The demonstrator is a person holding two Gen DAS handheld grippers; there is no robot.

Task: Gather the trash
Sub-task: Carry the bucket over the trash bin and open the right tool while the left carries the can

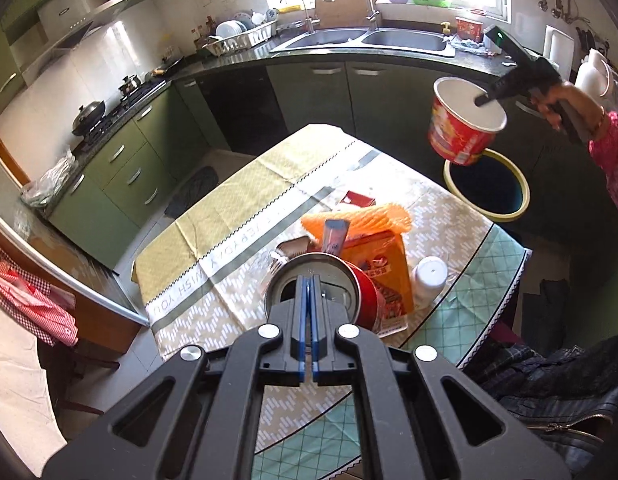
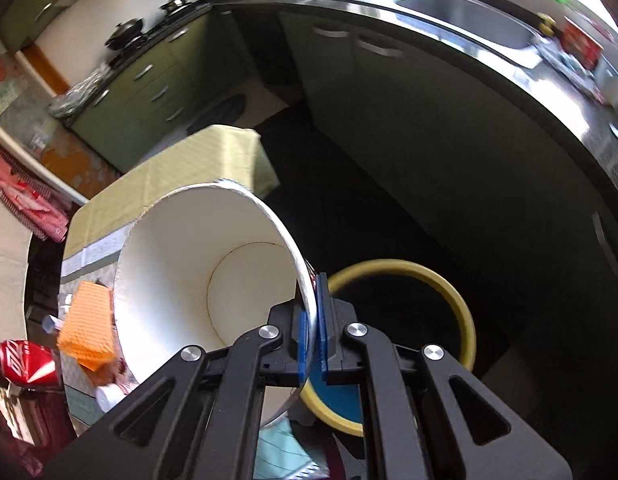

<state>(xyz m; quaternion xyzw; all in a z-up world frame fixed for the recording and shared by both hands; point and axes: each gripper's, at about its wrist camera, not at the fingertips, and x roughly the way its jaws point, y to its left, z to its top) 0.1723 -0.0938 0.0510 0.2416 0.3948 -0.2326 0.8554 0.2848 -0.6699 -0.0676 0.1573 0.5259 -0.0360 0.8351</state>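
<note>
My left gripper (image 1: pixel 308 284) is shut on the rim of a red drink can (image 1: pixel 349 292), held above the table's trash pile; the can also shows in the right wrist view (image 2: pixel 25 364). My right gripper (image 2: pixel 313 292) is shut on the rim of a red and white paper noodle cup (image 2: pixel 189 280), tilted in the air. In the left wrist view the cup (image 1: pixel 463 128) hangs just above the yellow-rimmed trash bin (image 1: pixel 487 188). The bin (image 2: pixel 465 312) lies below and right of the cup.
On the tablecloth (image 1: pixel 229 224) lie an orange cloth (image 1: pixel 361 216), an orange snack bag (image 1: pixel 383 264), a white bottle (image 1: pixel 429 276) and a red packet (image 1: pixel 359 199). Dark counter with sink (image 1: pixel 365 40) behind. A dark jacket (image 1: pixel 549 392) lies at right.
</note>
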